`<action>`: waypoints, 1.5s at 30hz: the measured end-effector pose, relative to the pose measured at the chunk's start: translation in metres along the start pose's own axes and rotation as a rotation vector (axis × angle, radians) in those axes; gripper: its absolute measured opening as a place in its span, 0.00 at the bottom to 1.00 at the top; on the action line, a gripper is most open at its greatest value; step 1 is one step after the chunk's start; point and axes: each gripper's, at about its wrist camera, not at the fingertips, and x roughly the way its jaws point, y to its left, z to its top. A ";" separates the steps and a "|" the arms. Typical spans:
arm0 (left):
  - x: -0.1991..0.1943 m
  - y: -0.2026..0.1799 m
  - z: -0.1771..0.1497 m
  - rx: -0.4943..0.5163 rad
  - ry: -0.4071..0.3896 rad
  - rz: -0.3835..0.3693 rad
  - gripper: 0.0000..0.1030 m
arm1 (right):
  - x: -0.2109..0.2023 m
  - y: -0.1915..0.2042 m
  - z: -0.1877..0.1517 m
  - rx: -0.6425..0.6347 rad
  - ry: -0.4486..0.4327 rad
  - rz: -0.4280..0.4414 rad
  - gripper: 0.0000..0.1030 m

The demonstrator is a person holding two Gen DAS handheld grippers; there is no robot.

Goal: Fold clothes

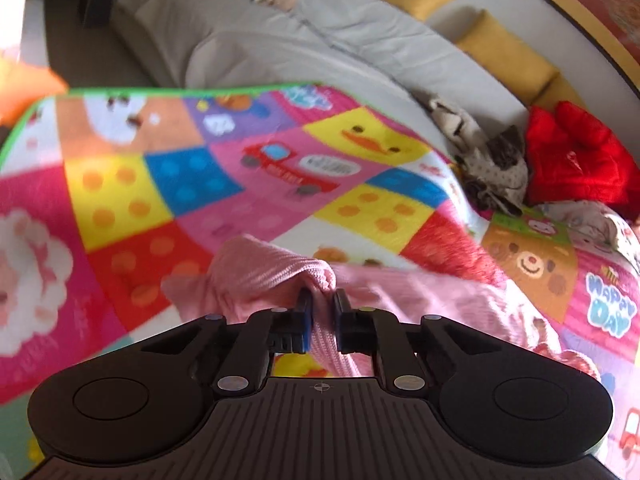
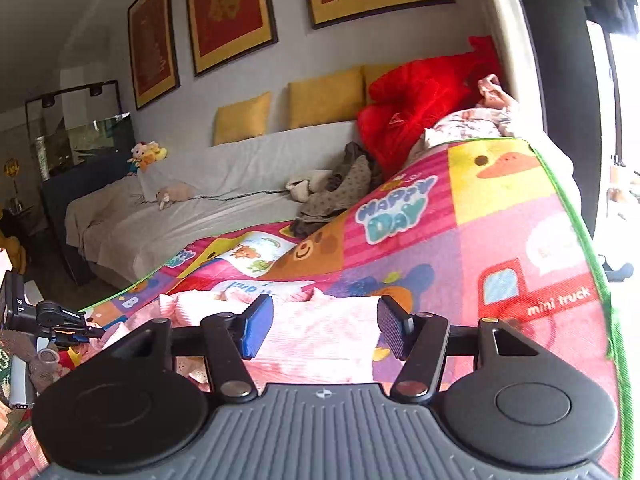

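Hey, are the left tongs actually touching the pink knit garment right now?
Touching. The left wrist view shows the left tongs shut on a bunched fold of the pink knit garment, with fabric pinched between both pads and trailing down between the fingers.

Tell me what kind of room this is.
Most likely a home living room used for folding laundry. A long grey sofa with yellow cushions runs under framed pictures, and a pink knit garment lies on a bright children's play mat.
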 end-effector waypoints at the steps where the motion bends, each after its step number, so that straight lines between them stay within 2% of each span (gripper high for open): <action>1: -0.008 -0.013 0.004 0.033 -0.028 -0.008 0.10 | -0.003 -0.005 -0.002 0.013 -0.005 -0.001 0.56; 4: -0.039 -0.068 0.014 0.164 -0.145 -0.072 0.10 | -0.010 -0.018 -0.007 0.051 -0.020 0.004 0.56; 7: -0.068 -0.132 0.009 0.296 -0.234 -0.217 0.10 | -0.016 -0.024 -0.009 0.065 -0.037 0.010 0.56; 10: -0.077 -0.184 -0.022 0.426 -0.199 -0.390 0.11 | -0.021 -0.028 -0.010 0.074 -0.053 0.003 0.58; 12: -0.072 -0.202 -0.053 0.522 -0.124 -0.458 0.23 | -0.023 -0.030 -0.010 0.081 -0.057 -0.003 0.60; 14: -0.067 -0.219 -0.084 0.617 -0.048 -0.525 0.53 | -0.024 -0.031 -0.010 0.080 -0.054 -0.010 0.62; 15: -0.065 -0.228 -0.100 0.664 -0.009 -0.559 0.61 | -0.024 -0.030 -0.008 0.073 -0.052 -0.011 0.62; 18: -0.063 -0.228 -0.132 0.775 0.031 -0.551 0.74 | -0.021 -0.026 -0.003 0.047 -0.044 -0.002 0.68; 20: -0.063 -0.219 -0.141 0.811 0.038 -0.525 0.85 | -0.011 -0.021 0.002 0.034 -0.018 0.025 0.72; 24: -0.059 -0.194 -0.136 0.808 0.040 -0.469 0.91 | 0.038 -0.009 0.005 0.038 0.083 0.073 0.72; 28: -0.054 -0.169 -0.119 0.727 0.046 -0.451 0.91 | 0.107 0.000 -0.004 0.073 0.218 0.096 0.71; 29: -0.054 -0.165 -0.114 0.708 0.044 -0.455 0.91 | 0.123 0.004 -0.008 0.067 0.248 0.093 0.64; 30: -0.053 -0.163 -0.108 0.692 0.038 -0.464 0.91 | 0.135 0.009 -0.010 0.044 0.268 0.096 0.52; 31: -0.053 -0.161 -0.101 0.677 0.030 -0.474 0.91 | 0.142 0.014 -0.010 0.010 0.282 0.097 0.24; 32: -0.051 -0.162 -0.095 0.665 0.020 -0.481 0.92 | 0.145 0.018 -0.005 -0.019 0.271 0.093 0.19; 35: -0.035 -0.168 -0.080 0.637 0.015 -0.499 0.93 | 0.140 0.017 0.017 -0.038 0.178 0.045 0.17; 36: -0.026 -0.169 -0.078 0.626 0.036 -0.491 0.93 | 0.141 0.013 0.020 -0.043 0.178 0.029 0.17; 39: 0.007 -0.168 -0.076 0.593 0.110 -0.444 0.93 | 0.149 0.001 0.016 -0.065 0.211 -0.016 0.17; 42: 0.029 -0.157 -0.084 0.575 0.162 -0.379 0.93 | 0.163 -0.008 -0.013 -0.102 0.294 -0.043 0.20; 45: 0.033 -0.148 -0.087 0.561 0.168 -0.384 0.93 | 0.160 -0.012 -0.021 -0.111 0.274 -0.031 0.21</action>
